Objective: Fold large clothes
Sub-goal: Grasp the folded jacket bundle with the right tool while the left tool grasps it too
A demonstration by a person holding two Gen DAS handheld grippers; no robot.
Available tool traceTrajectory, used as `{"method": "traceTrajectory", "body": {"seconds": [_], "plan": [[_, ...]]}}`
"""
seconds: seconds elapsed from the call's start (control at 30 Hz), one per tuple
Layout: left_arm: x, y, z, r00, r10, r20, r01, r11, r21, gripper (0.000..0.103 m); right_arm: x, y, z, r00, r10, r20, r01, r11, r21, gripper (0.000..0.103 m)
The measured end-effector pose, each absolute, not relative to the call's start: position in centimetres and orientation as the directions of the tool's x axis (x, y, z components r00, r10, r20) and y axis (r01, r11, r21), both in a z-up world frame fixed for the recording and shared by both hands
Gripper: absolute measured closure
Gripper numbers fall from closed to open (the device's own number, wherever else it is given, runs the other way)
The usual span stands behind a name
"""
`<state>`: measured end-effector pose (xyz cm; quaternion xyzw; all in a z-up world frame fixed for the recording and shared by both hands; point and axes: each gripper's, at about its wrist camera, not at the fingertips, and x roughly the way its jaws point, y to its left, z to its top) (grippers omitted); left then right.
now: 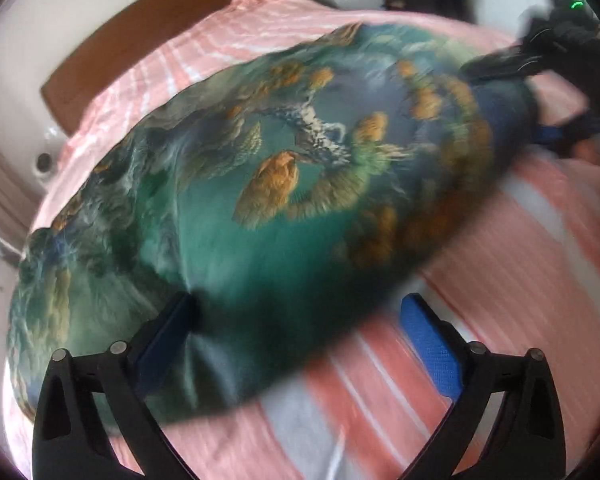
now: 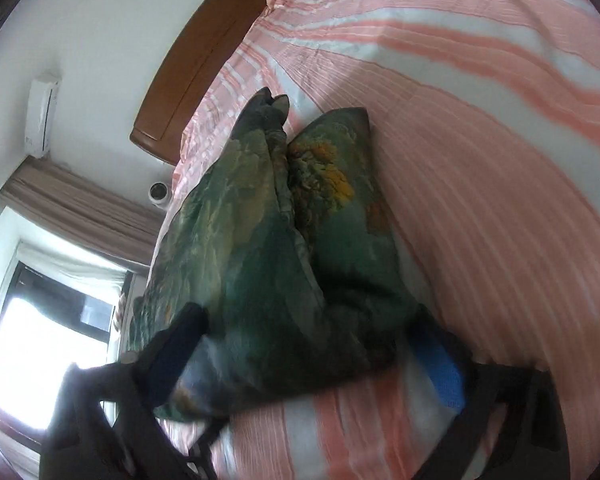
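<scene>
Green printed garment (image 1: pixel 284 184) lies spread on striped bed (image 1: pixel 520 280), headboard (image 1: pixel 140 32) beyond. Left gripper (image 1: pixel 300 344) fingers released, cloth edge between. Right gripper (image 2: pixel 300 356) fingers spread, cloth bunched between, not clamped. Folding barely begun; most remains.

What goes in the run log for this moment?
stage: folding | garment: green printed, bunched on striped bed | left gripper: open at its edge | right gripper: open, cloth between jaws

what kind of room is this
Most likely a bedroom: a bed with a pink-and-white striped cover and a wooden headboard, a curtained window, and a wall air conditioner.
</scene>
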<state>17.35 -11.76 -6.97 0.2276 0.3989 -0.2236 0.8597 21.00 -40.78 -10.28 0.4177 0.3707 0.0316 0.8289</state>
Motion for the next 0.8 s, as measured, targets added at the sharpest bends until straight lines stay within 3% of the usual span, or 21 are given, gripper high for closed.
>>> {"method": "traceTrajectory", "body": {"seconds": [0.07,0.17,0.33,0.53,0.67,0.8], "plan": [[17.4,-9.6,-4.0,0.541,-0.286,-0.791,0.557,0.826,0.082,0.002,21.2,-40.2,-9.7,0.731,0.327,-0.599,0.262,0.676,0.689,0.037],[18.2,-7.4,1.2,0.554,-0.356,-0.752,0.526,0.850,-0.015,0.003,19.5,-39.1,-8.0,0.770,0.272,-0.578,0.238,0.718,0.655,0.054],[20.5,-10.5,8.7,0.480,-0.447,-0.755,0.624,0.779,-0.065,0.003,16.4,-31.7,-1.1,0.849,0.093,-0.520,0.100,0.938,0.332,0.058],[23.2,-14.9,10.8,0.366,-0.464,-0.807,0.701,0.707,-0.089,0.003,14.0,-19.7,3.1,0.904,0.039,-0.425,-0.116,0.981,-0.158,0.059],[22.9,-15.0,11.0,0.415,-0.391,-0.822,0.668,0.744,-0.017,0.003,12.9,-14.0,2.8,0.926,0.034,-0.376,-0.188,0.904,-0.383,0.059],[22.4,-15.3,9.8,0.490,-0.262,-0.831,0.616,0.779,0.118,0.003,12.0,-10.8,2.0,0.941,0.030,-0.338,-0.206,0.841,-0.500,0.059]]}}
